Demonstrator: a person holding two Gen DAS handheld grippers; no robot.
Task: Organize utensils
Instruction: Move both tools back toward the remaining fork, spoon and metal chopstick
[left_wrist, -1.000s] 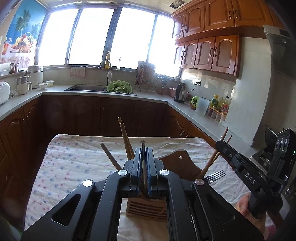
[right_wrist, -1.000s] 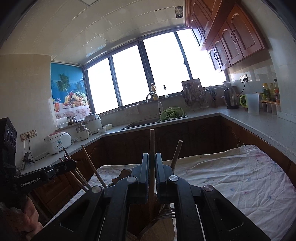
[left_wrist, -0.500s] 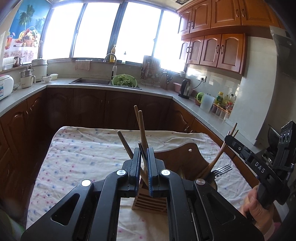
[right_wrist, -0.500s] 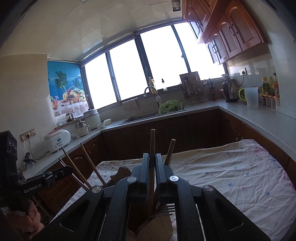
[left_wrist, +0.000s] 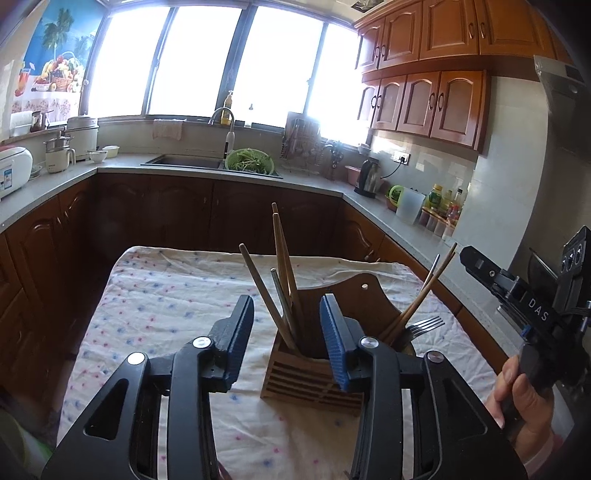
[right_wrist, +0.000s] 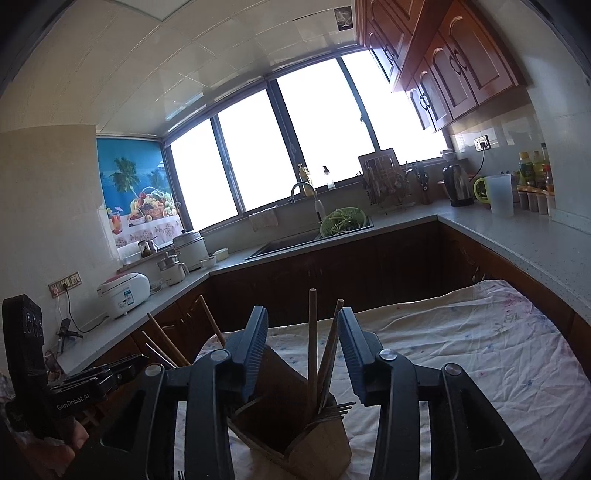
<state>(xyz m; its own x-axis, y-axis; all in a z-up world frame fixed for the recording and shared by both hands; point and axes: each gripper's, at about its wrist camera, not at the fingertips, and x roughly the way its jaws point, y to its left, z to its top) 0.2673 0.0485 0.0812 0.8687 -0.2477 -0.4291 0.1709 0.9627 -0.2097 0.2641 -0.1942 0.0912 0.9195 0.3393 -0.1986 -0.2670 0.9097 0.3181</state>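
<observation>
We see the desk (left_wrist: 155, 295) under a white cloth speckled with small blue and pink flowers, standing in a kitchen with dark wooden cabinets (left_wrist: 155, 214) and a bright window (left_wrist: 192, 59) behind it. Toward the desk's near right part stands the wooden utensil holder (left_wrist: 310, 380), slatted at its front, with a tall arched back. Our left gripper (left_wrist: 287, 325) hovers just before the holder, its jaws opening, the blue pads apart from the utensils that rise between them. Our right gripper (right_wrist: 303, 354) is likewise releasing, jaws opening, with two wooden sticks upright between the pads but not pressed by them. In the holder's left compartment lean the wooden chopsticks (left_wrist: 284, 266) and a metal handle (left_wrist: 280, 295); in the right compartment lean more chopsticks (left_wrist: 424, 295) and a fork (left_wrist: 424, 326), tines pointing right. A hand (left_wrist: 524, 402) grips the right gripper's handle at the frame's right edge.
</observation>
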